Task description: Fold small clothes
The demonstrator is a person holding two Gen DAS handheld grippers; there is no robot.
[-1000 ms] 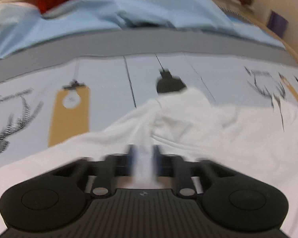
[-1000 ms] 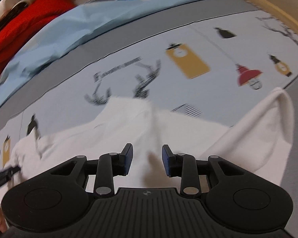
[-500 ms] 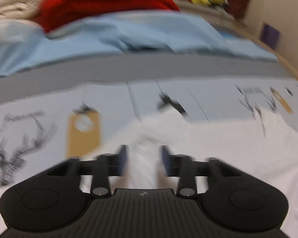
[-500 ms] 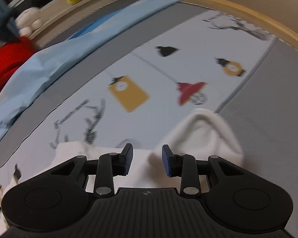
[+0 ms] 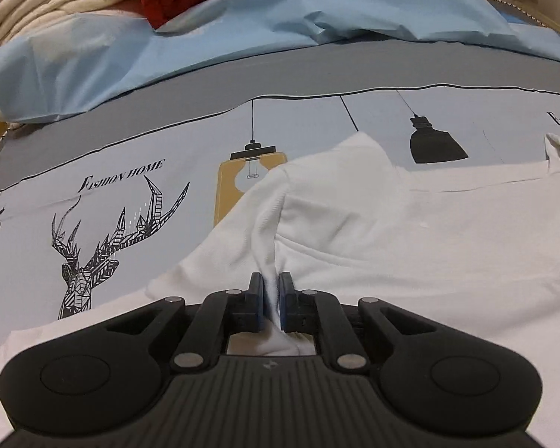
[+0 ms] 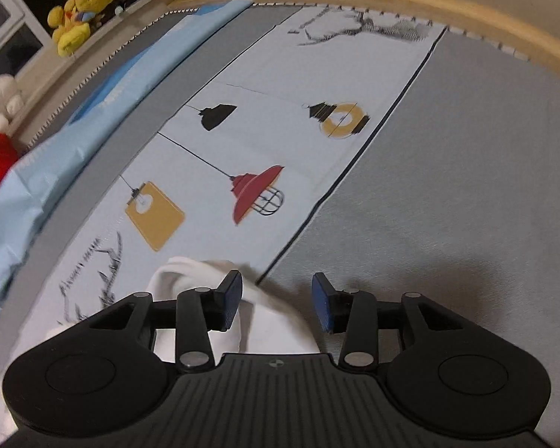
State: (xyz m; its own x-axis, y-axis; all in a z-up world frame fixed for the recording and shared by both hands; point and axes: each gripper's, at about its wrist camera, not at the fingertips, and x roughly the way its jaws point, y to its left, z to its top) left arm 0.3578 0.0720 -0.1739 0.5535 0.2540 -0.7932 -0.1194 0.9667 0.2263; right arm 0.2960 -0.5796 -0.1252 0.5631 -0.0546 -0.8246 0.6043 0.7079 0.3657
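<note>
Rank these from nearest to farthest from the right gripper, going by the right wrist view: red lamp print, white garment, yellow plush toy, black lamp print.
1. White garment, right under the right gripper, whose jaws are opening around it.
2. Red lamp print, ahead on the bed cover.
3. Black lamp print, further up the cover, slightly left.
4. Yellow plush toy, on the ledge, far upper left.

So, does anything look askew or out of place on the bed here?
Nothing damaged or spilled. The white garment lies rumpled, one ridge pinched in the left claw. The right claw is opening over a bunched sleeve end, not gripping it.
</note>
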